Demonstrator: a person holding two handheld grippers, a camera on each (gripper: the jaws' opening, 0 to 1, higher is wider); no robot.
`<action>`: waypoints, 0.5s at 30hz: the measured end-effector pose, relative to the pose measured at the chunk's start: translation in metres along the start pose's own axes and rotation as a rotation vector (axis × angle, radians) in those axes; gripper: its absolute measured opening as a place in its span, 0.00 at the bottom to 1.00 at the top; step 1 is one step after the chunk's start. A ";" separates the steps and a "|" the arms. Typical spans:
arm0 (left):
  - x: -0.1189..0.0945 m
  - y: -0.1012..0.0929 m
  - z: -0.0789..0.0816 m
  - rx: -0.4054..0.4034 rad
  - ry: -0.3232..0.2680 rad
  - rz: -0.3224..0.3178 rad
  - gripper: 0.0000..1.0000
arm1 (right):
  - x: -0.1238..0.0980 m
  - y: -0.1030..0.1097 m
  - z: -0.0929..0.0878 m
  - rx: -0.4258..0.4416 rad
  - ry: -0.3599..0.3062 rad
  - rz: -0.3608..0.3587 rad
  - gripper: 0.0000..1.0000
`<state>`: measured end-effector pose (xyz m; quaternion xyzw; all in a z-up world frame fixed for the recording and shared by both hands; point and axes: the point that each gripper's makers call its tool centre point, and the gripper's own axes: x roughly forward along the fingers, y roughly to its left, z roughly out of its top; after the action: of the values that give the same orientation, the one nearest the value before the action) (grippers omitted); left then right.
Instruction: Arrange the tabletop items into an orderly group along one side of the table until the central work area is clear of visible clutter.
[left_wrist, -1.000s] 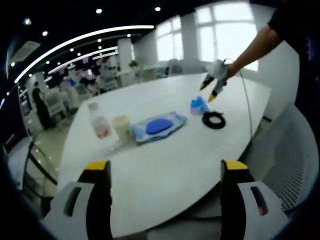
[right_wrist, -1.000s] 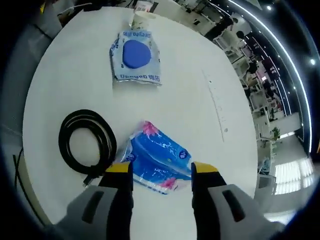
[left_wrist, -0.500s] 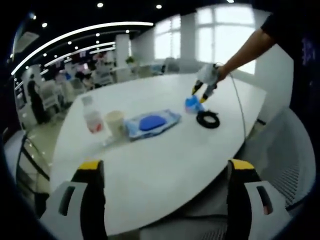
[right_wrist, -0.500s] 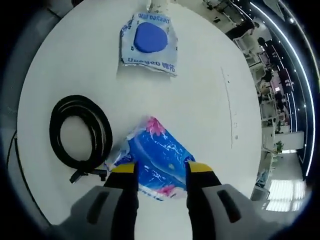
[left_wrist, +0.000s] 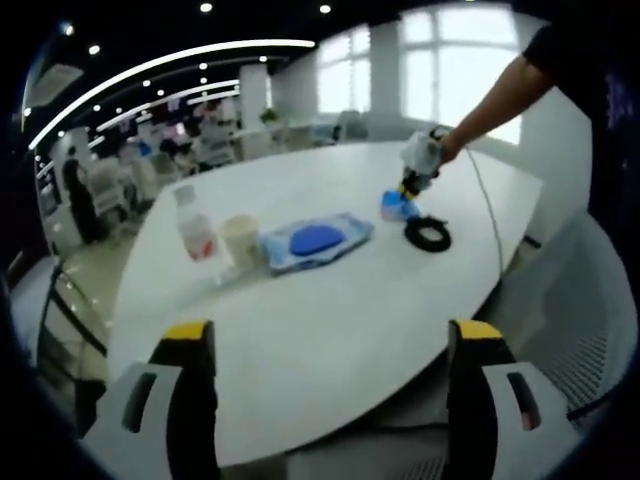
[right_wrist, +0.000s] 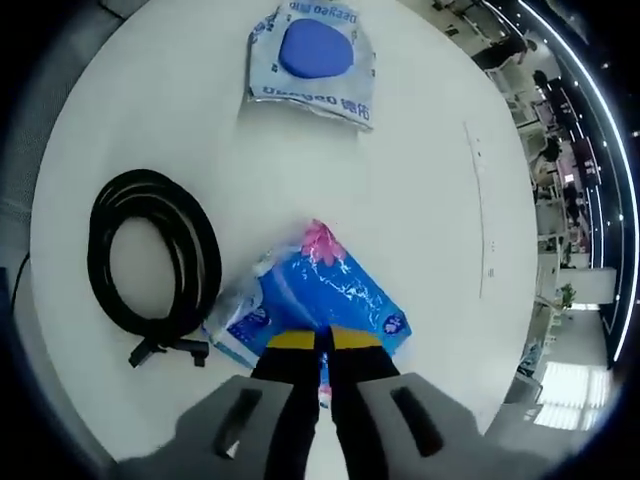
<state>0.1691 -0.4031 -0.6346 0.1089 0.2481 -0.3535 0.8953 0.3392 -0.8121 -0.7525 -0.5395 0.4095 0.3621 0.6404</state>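
On a white oval bench in an open-plan office, the right tool pinches the near edge of a blue tissue pack, its yellow-tipped jaws drawn together on the wrapper. The pack looks light and soft, a crinkly plastic sleeve likely to sag and slip, so a bite on the fuller middle would probably serve better than the thin end seam. It lies flat on the bench directly ahead of the right tool, touching it, with a coiled black cable just beside it and its plug end against the pack's corner. Farther along sits a wet-wipes pack with a blue lid, well apart. From the left gripper view, the left tool hangs over the near edge of the bench with its jaws wide apart and nothing between them; beyond it stand a paper cup and a small plastic bottle, close together beside the wipes.
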 end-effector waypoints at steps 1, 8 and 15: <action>0.000 0.000 0.000 0.001 0.000 0.001 0.93 | 0.000 -0.001 0.000 0.004 -0.003 -0.003 0.00; 0.000 0.001 -0.001 0.005 0.004 0.005 0.91 | -0.010 -0.007 0.004 0.093 -0.032 -0.034 0.00; -0.001 0.001 -0.001 0.007 0.001 0.002 0.91 | -0.014 -0.009 0.017 0.123 -0.057 -0.046 0.00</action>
<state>0.1687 -0.4018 -0.6350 0.1127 0.2469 -0.3533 0.8953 0.3443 -0.7966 -0.7349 -0.4979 0.4002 0.3363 0.6919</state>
